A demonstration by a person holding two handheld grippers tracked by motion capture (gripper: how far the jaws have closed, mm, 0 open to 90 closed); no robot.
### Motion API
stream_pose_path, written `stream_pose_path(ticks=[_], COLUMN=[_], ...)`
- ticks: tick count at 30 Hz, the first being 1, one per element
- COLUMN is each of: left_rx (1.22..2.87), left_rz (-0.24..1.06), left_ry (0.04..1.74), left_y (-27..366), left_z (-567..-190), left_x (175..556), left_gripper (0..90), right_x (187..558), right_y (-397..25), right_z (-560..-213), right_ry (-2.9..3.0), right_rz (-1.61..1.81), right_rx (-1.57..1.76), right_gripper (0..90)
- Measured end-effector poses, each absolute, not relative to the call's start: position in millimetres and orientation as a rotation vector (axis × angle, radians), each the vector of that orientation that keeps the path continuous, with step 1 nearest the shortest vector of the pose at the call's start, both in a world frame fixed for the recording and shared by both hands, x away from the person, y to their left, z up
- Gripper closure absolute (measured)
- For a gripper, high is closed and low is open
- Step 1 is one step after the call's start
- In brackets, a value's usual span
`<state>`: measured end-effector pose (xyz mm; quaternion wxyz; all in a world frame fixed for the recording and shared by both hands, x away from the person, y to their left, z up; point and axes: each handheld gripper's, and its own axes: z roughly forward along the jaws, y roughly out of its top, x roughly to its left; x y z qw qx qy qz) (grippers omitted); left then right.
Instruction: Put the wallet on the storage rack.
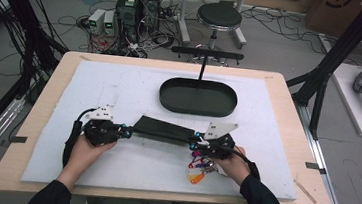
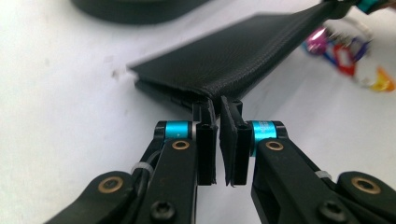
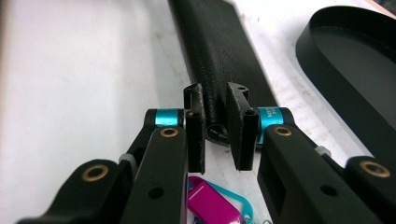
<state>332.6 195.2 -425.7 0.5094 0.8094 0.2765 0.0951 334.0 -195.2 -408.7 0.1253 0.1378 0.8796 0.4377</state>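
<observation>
A flat black pouch (image 1: pixel 164 129) hangs stretched between both grippers over the white mat. My left gripper (image 1: pixel 130 132) pinches its left end; in the left gripper view the jaws stand almost together on the pouch (image 2: pixel 233 60) corner at my gripper (image 2: pixel 217 105). My right gripper (image 1: pixel 194 141) clamps the other end; in the right gripper view the pouch (image 3: pixel 215 46) runs away from my gripper (image 3: pixel 215 100), its edge between the jaws. A bunch of keys with coloured tags (image 1: pixel 198 168) lies under the right hand, the tags (image 2: pixel 345 51) also beyond the pouch and a pink tag (image 3: pixel 215 203) below the jaws.
A black oval tray (image 1: pixel 198 96) lies on the mat behind the pouch, its rim (image 3: pixel 355 70) near the right gripper. The white mat (image 1: pixel 113 161) covers most of the wooden table (image 1: pixel 41 119). A black T-shaped stand (image 1: pixel 207 53) rises at the far edge.
</observation>
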Motion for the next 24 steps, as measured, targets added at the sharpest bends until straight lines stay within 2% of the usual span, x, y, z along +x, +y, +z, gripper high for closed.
stream_pose_path(ticks=[3, 6, 7, 9, 14, 17, 20, 24], left_rx=[1.944, 1.927, 1.928, 1.949, 2.025, 2.04, 2.032, 2.05], left_rz=[0.286, 0.348, 0.368, 0.4, 0.466, 0.517, 0.49, 0.47], left_ry=[0.607, 0.579, 0.583, 0.568, 0.486, 0.453, 0.443, 0.383], left_y=[190, 184, 182, 177, 165, 161, 158, 150], left_z=[-419, -416, -415, -416, -421, -422, -424, -428], left_x=[329, 330, 331, 334, 340, 345, 352, 358], left_gripper=[82.5, 69.1, 69.1, 61.3, 49.5, 46.6, 43.9, 51.5], right_x=[341, 347, 348, 348, 349, 351, 352, 353], right_y=[-207, -216, -217, -217, -218, -220, -221, -221], right_z=[-404, -402, -402, -402, -401, -401, -401, -401], right_ry=[2.556, 2.543, 2.543, 2.534, 2.514, 2.516, 2.513, 2.509], right_rz=[1.373, 1.41, 1.416, 1.415, 1.425, 1.434, 1.438, 1.443], right_rx=[0.442, 0.488, 0.495, 0.5, 0.543, 0.551, 0.569, 0.576], right_gripper=[79.9, 79.9, 79.9, 79.9, 79.8, 79.7, 79.4, 78.6])
